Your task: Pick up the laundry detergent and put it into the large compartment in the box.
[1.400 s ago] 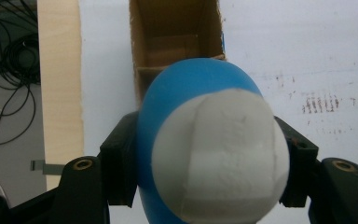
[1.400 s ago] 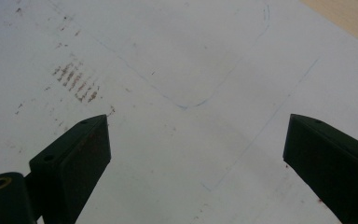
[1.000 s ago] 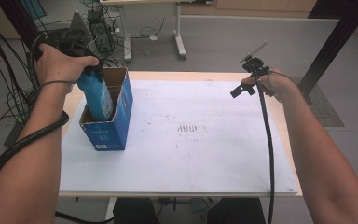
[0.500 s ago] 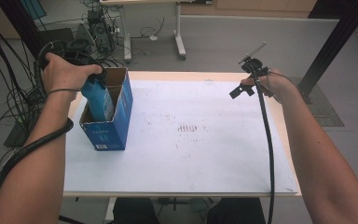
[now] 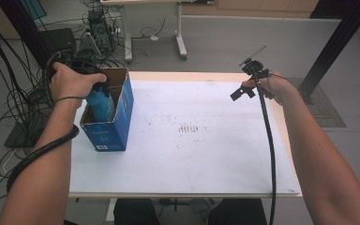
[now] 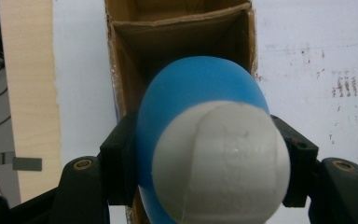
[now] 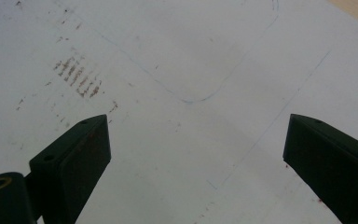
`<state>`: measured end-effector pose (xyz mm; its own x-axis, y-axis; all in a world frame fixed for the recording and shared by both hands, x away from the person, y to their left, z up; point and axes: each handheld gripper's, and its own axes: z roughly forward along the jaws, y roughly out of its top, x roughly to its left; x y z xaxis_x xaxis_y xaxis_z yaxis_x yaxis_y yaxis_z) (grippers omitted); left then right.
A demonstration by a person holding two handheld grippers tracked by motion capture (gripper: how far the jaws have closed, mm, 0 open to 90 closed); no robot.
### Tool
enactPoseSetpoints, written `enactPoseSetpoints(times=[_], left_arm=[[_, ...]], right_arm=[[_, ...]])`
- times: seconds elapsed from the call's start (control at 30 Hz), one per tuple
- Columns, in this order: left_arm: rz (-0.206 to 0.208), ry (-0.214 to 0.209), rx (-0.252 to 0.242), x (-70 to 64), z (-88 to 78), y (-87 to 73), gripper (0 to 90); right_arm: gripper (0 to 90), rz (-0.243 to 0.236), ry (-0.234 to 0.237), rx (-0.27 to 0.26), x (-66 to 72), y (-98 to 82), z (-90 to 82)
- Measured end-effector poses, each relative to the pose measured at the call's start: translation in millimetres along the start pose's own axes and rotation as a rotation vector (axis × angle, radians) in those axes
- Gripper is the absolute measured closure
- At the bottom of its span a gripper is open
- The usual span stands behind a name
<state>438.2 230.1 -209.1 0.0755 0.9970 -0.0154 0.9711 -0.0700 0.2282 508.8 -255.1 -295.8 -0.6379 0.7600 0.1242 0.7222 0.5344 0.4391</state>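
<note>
Blue bottle held over an open box at the left of the worktop.

The white-covered worktop [image 5: 192, 154] carries a blue cardboard box [image 5: 108, 133] near its left edge, top open and split into compartments. The left gripper [image 6: 209, 154] grasps a blue bottle with a white cap [image 6: 205, 140], both pads pressed to its sides, the bottle partly inside the box; which compartment is hard to tell. Far right, the right gripper [image 7: 196, 144] hangs released above bare, stained paper.
</note>
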Motion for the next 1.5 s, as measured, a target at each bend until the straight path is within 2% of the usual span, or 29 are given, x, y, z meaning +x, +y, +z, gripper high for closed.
enactPoseSetpoints(times=[0.3, 1.13, 1.5], left_arm=[[-0.007, -0.003, 0.022, 1.2, 16.1, -4.3, 37.8], [-0.017, -0.009, 0.060, 3.3, 47.4, -11.7, 37.8], [-0.012, -0.005, 0.060, 1.1, 54.8, -12.9, 37.7]], right_arm=[[7.0, 0.001, -0.001, 0.001, -0.6, -1.1, -1.5], [7.1, 0.005, 0.003, -0.004, -1.7, -3.5, -0.8], [7.1, 0.007, 0.004, -0.003, -2.9, -4.7, 0.0]])
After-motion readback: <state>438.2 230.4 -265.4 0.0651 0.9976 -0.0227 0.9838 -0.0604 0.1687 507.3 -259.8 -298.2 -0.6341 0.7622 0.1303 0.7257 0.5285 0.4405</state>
